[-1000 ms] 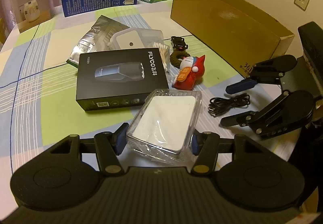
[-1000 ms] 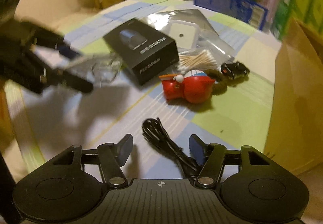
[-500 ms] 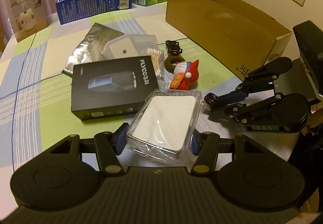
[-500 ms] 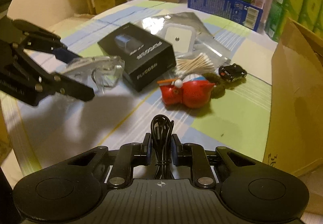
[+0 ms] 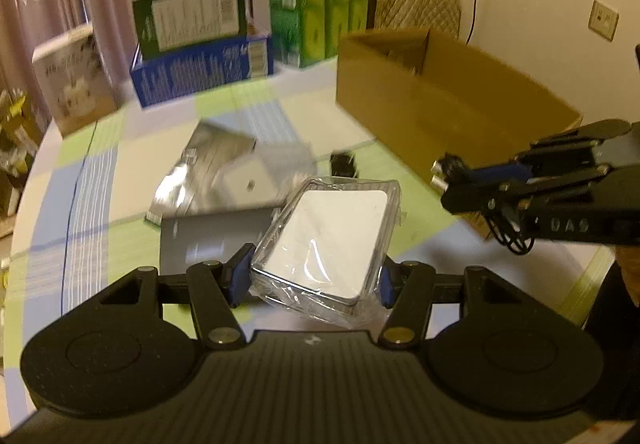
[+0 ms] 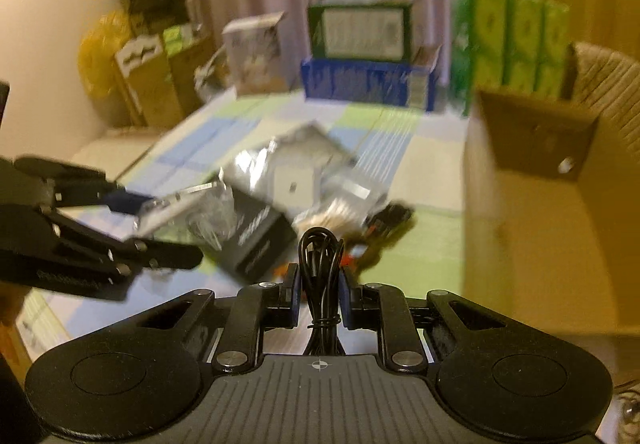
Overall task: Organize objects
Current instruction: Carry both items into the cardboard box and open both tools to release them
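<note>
The left gripper [image 5: 310,280] pinches a plastic-wrapped white case [image 5: 334,240] between its fingers, lifted above the bench [image 5: 120,180]. The right gripper [image 6: 320,284] has its fingers pressed on a coiled black cable [image 6: 318,264]. The open cardboard box [image 5: 448,104] lies ahead and rightward, likely nearer the right gripper

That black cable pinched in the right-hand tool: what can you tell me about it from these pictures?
The black cable is thin, coiled into a bundle and cinched by a small tie near its lower end. The right gripper is shut on it, both pads pressing its sides, with its looped top standing upright above them. It looks rubbery. In the left wrist view it hangs off the table, loops dangling below the gripper, near the cardboard box.
</note>
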`<state>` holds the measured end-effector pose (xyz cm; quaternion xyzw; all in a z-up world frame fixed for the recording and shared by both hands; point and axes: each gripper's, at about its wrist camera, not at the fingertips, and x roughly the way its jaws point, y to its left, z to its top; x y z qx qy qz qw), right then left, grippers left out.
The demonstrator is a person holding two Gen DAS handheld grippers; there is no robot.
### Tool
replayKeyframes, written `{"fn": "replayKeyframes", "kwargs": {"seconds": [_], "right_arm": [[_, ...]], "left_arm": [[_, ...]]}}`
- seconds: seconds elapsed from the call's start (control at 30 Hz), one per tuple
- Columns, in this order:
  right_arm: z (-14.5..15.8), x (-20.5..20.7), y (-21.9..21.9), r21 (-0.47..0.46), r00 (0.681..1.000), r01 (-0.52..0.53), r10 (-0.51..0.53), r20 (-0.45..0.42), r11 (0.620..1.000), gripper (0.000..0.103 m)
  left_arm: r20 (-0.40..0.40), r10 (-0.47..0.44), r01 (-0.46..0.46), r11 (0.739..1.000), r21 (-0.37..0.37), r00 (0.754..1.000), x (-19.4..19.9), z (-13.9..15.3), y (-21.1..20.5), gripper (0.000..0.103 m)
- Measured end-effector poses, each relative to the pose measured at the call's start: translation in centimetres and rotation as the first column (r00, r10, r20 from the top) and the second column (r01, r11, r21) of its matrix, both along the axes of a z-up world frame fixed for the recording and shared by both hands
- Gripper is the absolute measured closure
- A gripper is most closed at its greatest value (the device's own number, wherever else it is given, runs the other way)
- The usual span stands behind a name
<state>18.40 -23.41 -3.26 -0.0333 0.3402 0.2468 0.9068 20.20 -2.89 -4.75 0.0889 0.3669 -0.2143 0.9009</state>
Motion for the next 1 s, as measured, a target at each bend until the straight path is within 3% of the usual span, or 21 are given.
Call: {"fn": "replayKeyframes", "kwargs": {"seconds": [0.23, 0.43, 0.67, 0.9, 1.0], "right_arm": [[5.7, 1.5, -6.9, -0.001, 0.985, 0.161, -0.161, 0.062, 0.987, 0.087], [6.3, 3.6, -13.6, -0.005, 0.959, 0.282, -0.282, 0.041, 0.959, 0.087], [4.5, 5.2, -18.3, 0.037, 0.93, 0.369, -0.368, -0.022, 0.929, 0.087], [3.3, 6.2, -21.0, 0.082, 0.905, 0.425, -0.423, -0.042, 0.901, 0.087], [2.9, 6.5, -21.4, 0.092, 0.902, 0.431, -0.427, -0.06, 0.898, 0.087]], "left_arm": [[0.066, -0.048, 0.05, 0.998, -0.029, 0.997, 0.1, 5.1, -6.4, 0.049], [0.097, -0.112, 0.119, 0.991, -0.061, 0.989, 1.9, 7.5, -12.9, 0.049], [0.074, -0.176, 0.18, 0.982, -0.057, 0.982, 4.8, 5.3, -19.7, 0.049], [0.072, -0.189, 0.193, 0.98, -0.043, 0.979, 6.5, 2.6, -22.3, 0.047], [0.083, -0.18, 0.184, 0.982, -0.047, 0.98, 7.0, 2.3, -22.6, 0.026]]}}
